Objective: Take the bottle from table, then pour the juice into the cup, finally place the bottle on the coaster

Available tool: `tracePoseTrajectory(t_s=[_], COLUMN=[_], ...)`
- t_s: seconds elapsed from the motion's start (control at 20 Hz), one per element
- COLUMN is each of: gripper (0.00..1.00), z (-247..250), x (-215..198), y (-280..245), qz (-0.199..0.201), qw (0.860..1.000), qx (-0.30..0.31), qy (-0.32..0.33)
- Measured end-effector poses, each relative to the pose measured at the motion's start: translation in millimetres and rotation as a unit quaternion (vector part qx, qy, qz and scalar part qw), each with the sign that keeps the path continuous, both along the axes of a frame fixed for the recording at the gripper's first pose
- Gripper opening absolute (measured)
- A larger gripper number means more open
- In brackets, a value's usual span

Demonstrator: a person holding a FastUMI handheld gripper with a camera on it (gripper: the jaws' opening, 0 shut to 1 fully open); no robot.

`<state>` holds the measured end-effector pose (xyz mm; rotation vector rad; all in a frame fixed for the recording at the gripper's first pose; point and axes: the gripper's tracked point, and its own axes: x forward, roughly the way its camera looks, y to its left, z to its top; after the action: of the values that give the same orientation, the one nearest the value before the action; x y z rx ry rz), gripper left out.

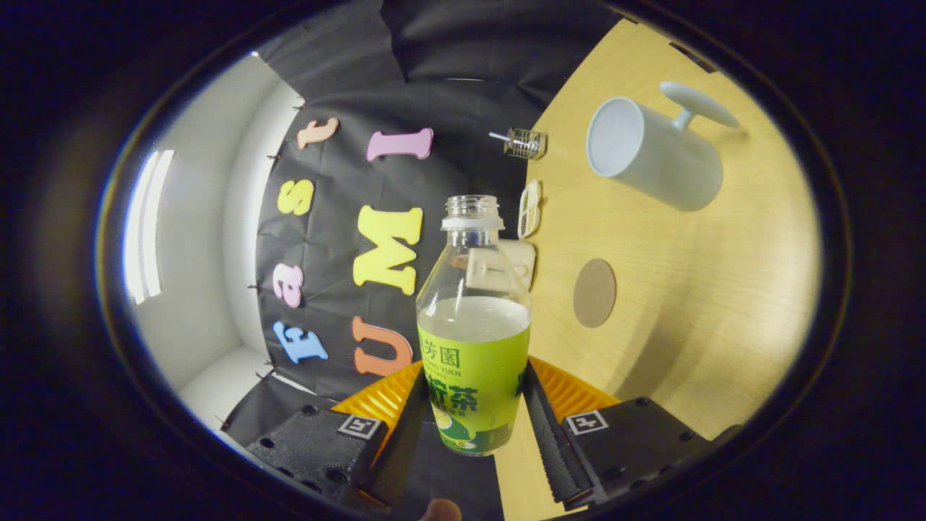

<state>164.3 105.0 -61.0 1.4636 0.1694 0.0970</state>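
Holding the bottle, cup off to the mouth's right

Gripping the bottle (474,325) with the gripper (474,412): we see both fingers (551,434) pressed on its green label from either side, so they're closed down to the bottle's width. Cap is off, juice sits at about shoulder level.

Key relation, all taken from the bottle: its long axis runs straight ahead along the fingers, mouth pointing away from us. The table (687,304) shows as a tilted plane beside it, so we judge the gripper is rolled and the bottle is lifted clear; we can't confirm the gap.

The cup (651,152) lies beyond the bottle's mouth and off to its right, well apart, open rim facing back towards the bottle. The coaster (595,293) sits nearer, just right of the bottle's shoulder, between bottle and cup.

Our read: take step done, pour not yet started. Next move needs the mouth carried right and forward over the cup rim before tipping.
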Motion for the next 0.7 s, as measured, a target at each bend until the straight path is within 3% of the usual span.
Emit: tracePoseTrajectory(t_s=[0.7], gripper=[0.77], z=[20.8], x=[13.2], y=[-26.0], qz=[-0.031], qw=[0.992], qx=[0.119], qy=[0.000])
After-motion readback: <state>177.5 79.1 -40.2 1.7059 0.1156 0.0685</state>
